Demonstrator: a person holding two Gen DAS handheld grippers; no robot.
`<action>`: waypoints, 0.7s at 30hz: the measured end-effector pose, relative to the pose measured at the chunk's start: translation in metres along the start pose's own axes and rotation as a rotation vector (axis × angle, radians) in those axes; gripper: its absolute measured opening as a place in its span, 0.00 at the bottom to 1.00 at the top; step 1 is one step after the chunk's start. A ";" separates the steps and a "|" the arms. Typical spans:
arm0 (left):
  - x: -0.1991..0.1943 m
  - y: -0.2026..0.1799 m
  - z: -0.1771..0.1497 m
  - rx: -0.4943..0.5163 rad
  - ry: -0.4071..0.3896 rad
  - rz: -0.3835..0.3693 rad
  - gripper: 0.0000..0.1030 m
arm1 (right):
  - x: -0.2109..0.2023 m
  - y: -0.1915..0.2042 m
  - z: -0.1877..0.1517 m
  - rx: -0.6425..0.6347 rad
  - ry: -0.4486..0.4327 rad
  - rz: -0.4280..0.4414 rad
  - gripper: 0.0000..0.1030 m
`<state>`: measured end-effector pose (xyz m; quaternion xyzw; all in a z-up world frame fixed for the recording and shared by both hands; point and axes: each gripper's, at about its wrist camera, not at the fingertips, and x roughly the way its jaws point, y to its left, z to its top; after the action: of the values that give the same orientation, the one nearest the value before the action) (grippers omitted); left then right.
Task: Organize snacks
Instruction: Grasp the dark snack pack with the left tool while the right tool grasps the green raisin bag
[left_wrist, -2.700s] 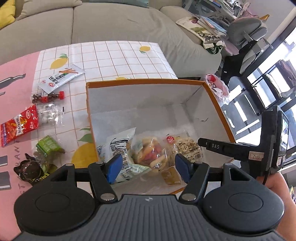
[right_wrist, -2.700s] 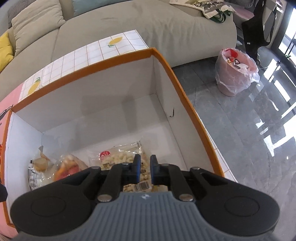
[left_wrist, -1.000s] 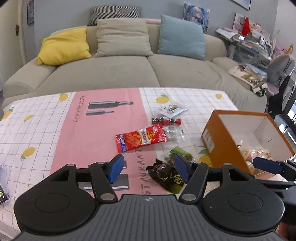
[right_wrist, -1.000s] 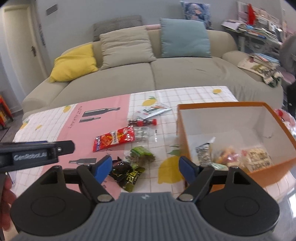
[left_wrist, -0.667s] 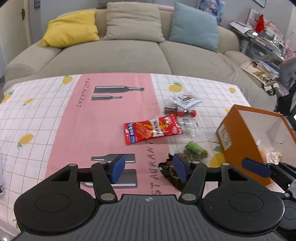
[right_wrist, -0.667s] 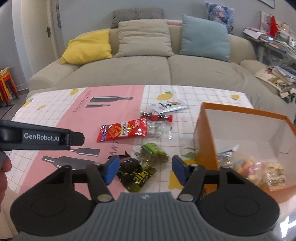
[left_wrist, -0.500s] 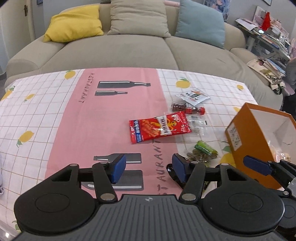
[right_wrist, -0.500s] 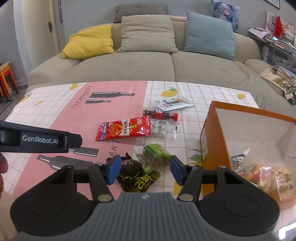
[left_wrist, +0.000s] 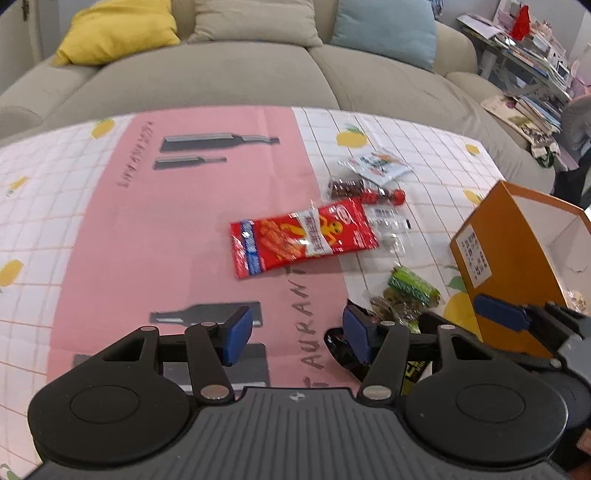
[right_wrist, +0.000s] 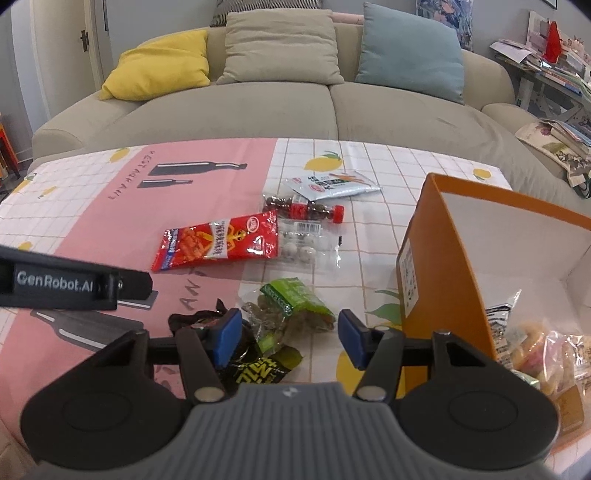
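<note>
Loose snacks lie on the tablecloth: a red packet (left_wrist: 301, 236) (right_wrist: 218, 242), a green packet (left_wrist: 412, 286) (right_wrist: 291, 299) and a dark packet with yellow letters (right_wrist: 258, 369). My right gripper (right_wrist: 288, 336) hovers open just above the green and dark packets, its pads touching neither. My left gripper (left_wrist: 297, 332) stands open over the pink cloth, below the red packet, with nothing between its fingers. To the right stands the orange box (right_wrist: 436, 258) (left_wrist: 509, 251), with several bagged snacks (right_wrist: 535, 350) in it.
Farther back lie a clear bag of white candies (right_wrist: 303, 247), a red-capped tube of brown balls (right_wrist: 303, 210) and a white sachet (right_wrist: 332, 184). A grey sofa (right_wrist: 277, 103) with cushions runs behind the table. Bare pink cloth lies to the left.
Both grippers have left the box and come down over the loose snacks on the cloth. The right gripper, shut inside the box before, now stands open; both jaws narrowed slightly in the last second.
</note>
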<state>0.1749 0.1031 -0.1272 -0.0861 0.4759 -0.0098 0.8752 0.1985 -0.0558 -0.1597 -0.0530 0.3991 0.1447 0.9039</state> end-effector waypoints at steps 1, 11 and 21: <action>0.002 0.001 -0.001 -0.013 0.013 -0.012 0.65 | 0.004 -0.001 0.001 -0.004 0.004 -0.001 0.55; 0.032 0.001 -0.011 -0.241 0.145 -0.105 0.65 | 0.021 -0.010 -0.014 -0.028 0.075 0.025 0.47; 0.056 -0.018 -0.012 -0.273 0.148 -0.085 0.66 | 0.028 -0.011 -0.020 -0.032 0.047 0.061 0.30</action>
<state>0.1961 0.0780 -0.1772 -0.2232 0.5322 0.0116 0.8166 0.2054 -0.0649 -0.1940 -0.0585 0.4194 0.1773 0.8884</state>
